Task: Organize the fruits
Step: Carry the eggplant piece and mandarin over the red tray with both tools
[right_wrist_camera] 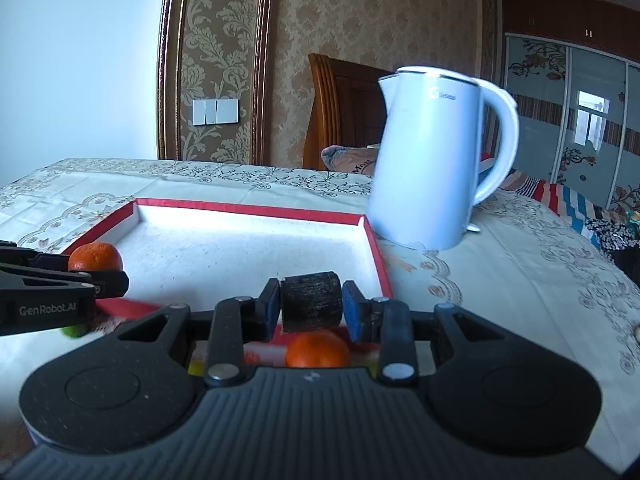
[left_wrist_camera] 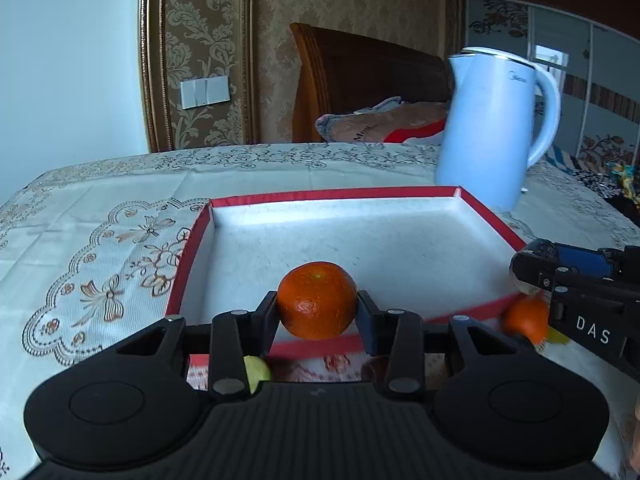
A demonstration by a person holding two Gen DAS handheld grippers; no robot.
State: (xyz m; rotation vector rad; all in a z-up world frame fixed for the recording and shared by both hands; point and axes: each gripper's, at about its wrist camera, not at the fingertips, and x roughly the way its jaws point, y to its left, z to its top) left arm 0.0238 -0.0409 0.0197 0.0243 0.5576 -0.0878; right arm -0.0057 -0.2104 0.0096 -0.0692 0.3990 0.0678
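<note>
"GenRobot.AI" left tongs (right_wrist_camera: 120, 280), "DAS" right tongs (left_wrist_camera: 520, 276)

A plain pale wall (left_wrist_camera: 68, 60) fills the upper left of the frame. Beside it runs brown damask wallpaper (left_wrist_camera: 196, 40) in a gilded frame, carrying a white switch plate (left_wrist_camera: 205, 92). At upper centre a dark wooden headboard (left_wrist_camera: 360, 80) rises over rumpled bedding (left_wrist_camera: 384, 120). At the far right stand sliding wardrobe doors (right_wrist_camera: 592, 120) with floral patterns, reflecting a bright window. The bench wears a cream embroidered tablecloth (left_wrist_camera: 100, 220). Cool daylight fills the room.
</note>
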